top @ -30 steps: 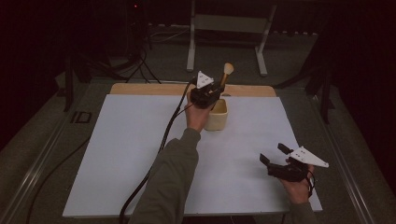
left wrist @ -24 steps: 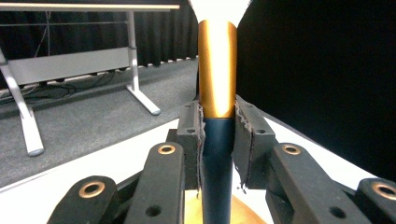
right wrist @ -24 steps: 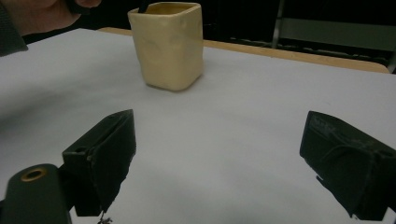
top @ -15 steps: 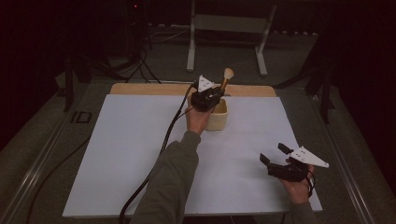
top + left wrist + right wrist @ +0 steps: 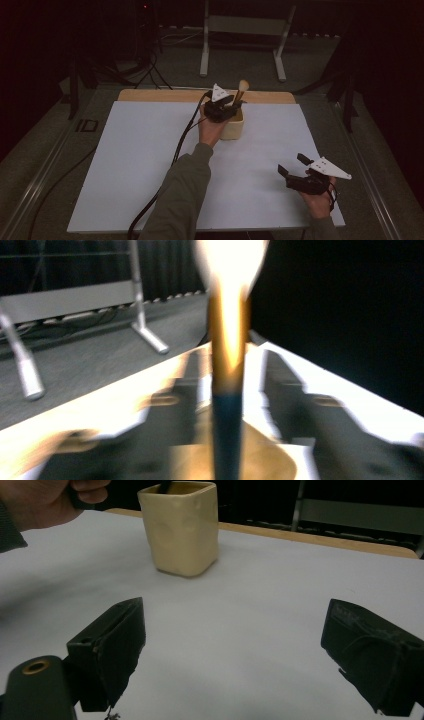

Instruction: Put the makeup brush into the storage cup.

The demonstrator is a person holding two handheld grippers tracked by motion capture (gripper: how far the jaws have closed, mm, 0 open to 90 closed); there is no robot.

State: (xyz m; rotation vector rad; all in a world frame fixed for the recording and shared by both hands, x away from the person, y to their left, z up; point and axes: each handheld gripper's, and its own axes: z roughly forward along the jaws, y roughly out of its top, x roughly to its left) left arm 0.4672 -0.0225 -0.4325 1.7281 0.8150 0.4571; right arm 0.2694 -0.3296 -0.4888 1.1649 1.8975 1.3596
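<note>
A cream square cup (image 5: 234, 128) stands on the white sheet near the table's far edge, also seen in the right gripper view (image 5: 182, 530). A brush (image 5: 242, 90) with pale bristles and a dark handle stands upright in it. My left gripper (image 5: 236, 104) hovers over the cup with its jaws on either side of the brush (image 5: 227, 365). The jaws are blurred, with a thin gap on each side of the handle. My right gripper (image 5: 292, 164) rests open near the front right, its jaws wide apart (image 5: 232, 645) with nothing between them.
The white sheet (image 5: 150, 165) covers a wooden board (image 5: 150, 95) whose far edge shows behind the cup. A metal stand (image 5: 242, 30) rises beyond the table. The left gripper's cable (image 5: 175, 155) trails across the sheet.
The left gripper and the brush have come down together toward the cup, so the brush now sits lower in it. The right gripper has stayed put.
</note>
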